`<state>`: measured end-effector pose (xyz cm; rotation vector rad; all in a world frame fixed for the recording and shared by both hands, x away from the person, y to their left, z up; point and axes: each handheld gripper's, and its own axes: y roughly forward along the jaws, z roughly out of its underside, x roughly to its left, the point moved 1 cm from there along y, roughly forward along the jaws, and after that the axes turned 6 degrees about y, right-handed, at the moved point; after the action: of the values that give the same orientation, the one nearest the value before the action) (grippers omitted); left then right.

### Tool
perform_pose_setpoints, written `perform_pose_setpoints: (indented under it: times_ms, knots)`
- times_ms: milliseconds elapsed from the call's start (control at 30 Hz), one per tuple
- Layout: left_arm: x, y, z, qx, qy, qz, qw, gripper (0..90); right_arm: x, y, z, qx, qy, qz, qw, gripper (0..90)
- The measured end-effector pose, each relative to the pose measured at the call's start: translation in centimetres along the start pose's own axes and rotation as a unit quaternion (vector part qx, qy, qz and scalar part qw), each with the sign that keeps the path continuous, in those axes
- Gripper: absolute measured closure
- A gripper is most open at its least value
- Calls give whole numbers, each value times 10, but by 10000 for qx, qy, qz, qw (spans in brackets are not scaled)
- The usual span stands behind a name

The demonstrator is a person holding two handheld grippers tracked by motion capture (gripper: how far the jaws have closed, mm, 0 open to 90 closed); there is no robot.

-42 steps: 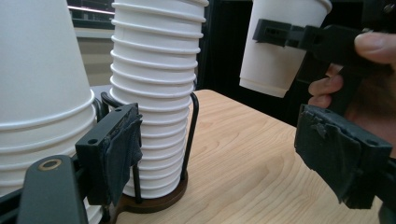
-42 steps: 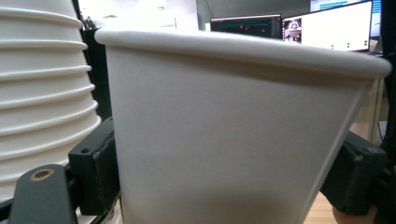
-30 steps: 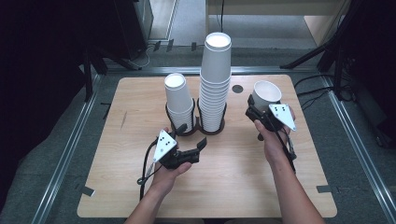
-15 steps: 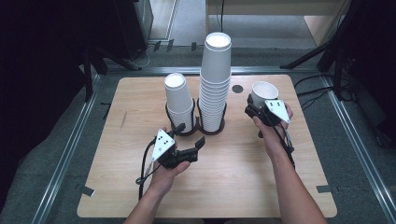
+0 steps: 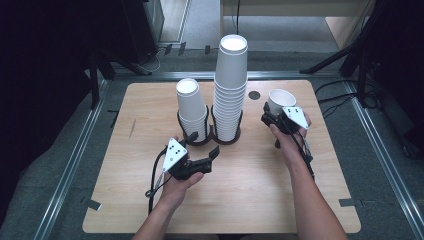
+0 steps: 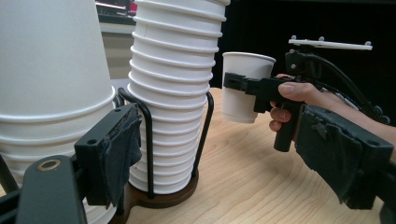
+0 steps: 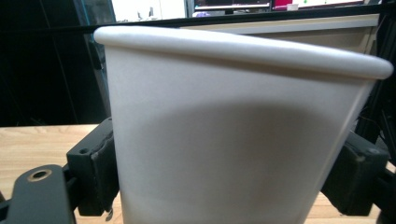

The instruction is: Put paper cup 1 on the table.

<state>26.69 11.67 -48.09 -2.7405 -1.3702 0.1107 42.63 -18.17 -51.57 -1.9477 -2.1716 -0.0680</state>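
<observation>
Since a second ago the right gripper (image 5: 272, 116) carries its single paper cup (image 5: 278, 98) slightly nearer the tall stack (image 5: 230, 90). Jaws clamp its thin, crushable wall mid-height (squeeze gently). Left gripper (image 5: 212, 157) waits unclenched, in front of that stack.

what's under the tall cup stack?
The tall cup stack sits in a black wire holder on a round dark wooden base, resting on the table. The stack's bottom and the base's inside are covered by the cups.
</observation>
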Motion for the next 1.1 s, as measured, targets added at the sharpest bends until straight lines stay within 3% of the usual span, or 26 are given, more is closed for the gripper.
perform_pose_setpoints:
  times_ms: [167, 700, 1100]
  knots:
    - [1, 1, 1, 37, -13, 5, 10000, 147, 1, 3, 3, 77, -136, -42, 9999, 139]
    - [2, 0, 0, 45, -36, 34, 10000, 146, 1, 5, 8, 218, -194, -54, 9996, 137]
    - [2, 0, 0, 79, -37, 48, 10000, 147, 3, 6, 16, 352, -476, -10, 9982, 137]
